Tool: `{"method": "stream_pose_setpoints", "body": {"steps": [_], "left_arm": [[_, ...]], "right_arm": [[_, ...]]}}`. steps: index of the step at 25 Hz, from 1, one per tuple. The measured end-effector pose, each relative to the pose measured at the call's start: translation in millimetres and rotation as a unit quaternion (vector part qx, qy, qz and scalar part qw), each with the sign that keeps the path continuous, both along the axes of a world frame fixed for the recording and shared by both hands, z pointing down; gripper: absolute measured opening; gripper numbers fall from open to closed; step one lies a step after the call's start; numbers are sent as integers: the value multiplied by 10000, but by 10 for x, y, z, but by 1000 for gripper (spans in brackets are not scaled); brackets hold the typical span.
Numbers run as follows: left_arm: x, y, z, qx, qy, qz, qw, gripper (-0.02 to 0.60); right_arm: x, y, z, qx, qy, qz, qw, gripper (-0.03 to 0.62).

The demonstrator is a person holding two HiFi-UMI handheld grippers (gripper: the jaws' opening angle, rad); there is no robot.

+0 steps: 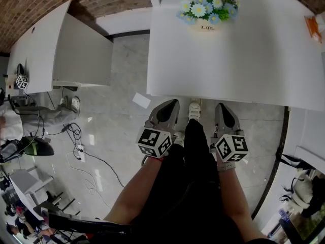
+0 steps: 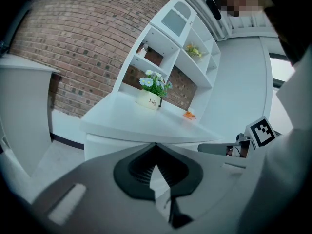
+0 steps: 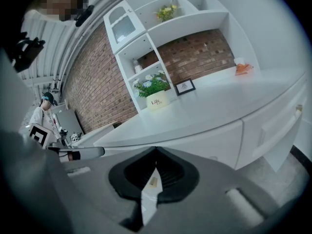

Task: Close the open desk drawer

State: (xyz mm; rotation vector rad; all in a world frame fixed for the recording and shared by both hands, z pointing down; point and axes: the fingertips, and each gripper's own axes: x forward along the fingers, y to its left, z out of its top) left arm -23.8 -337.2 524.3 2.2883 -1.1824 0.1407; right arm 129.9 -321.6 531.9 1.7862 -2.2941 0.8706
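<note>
I stand facing a white desk (image 1: 244,60) with both grippers held low before its front edge. In the head view my left gripper (image 1: 172,102) and right gripper (image 1: 222,106) point at the desk, either side of my legs. Both are shut with nothing between the jaws; the tips meet in the left gripper view (image 2: 156,145) and the right gripper view (image 3: 156,149). At the desk's right end a drawer front (image 3: 280,126) with a handle seems to stand out a little from the desk body. Neither gripper touches it.
A flower pot (image 1: 207,15) and an orange item (image 1: 315,27) sit on the desk. A second white desk (image 1: 61,50) stands to the left. Cables (image 1: 84,156) and a paper sheet (image 1: 141,100) lie on the floor. White shelves (image 3: 161,28) rise behind the desk.
</note>
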Motion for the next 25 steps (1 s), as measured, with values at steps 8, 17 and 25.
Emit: {"method": "stream_pose_setpoints", "body": {"steps": [8,17,25], "left_arm": [[-191,172,-185,245,-61,-91,9996,2],[-313,475,-436,512,-6,-55,9987,2],[-335,668,-788,851,120,17,9963,2]], "right_arm": [[-65,195,-176,263,112,-86,9996,0],[-133,571,-505,621,179,-34,9979,0],[-144,850,-896,992,49,31,9951,0]]}}
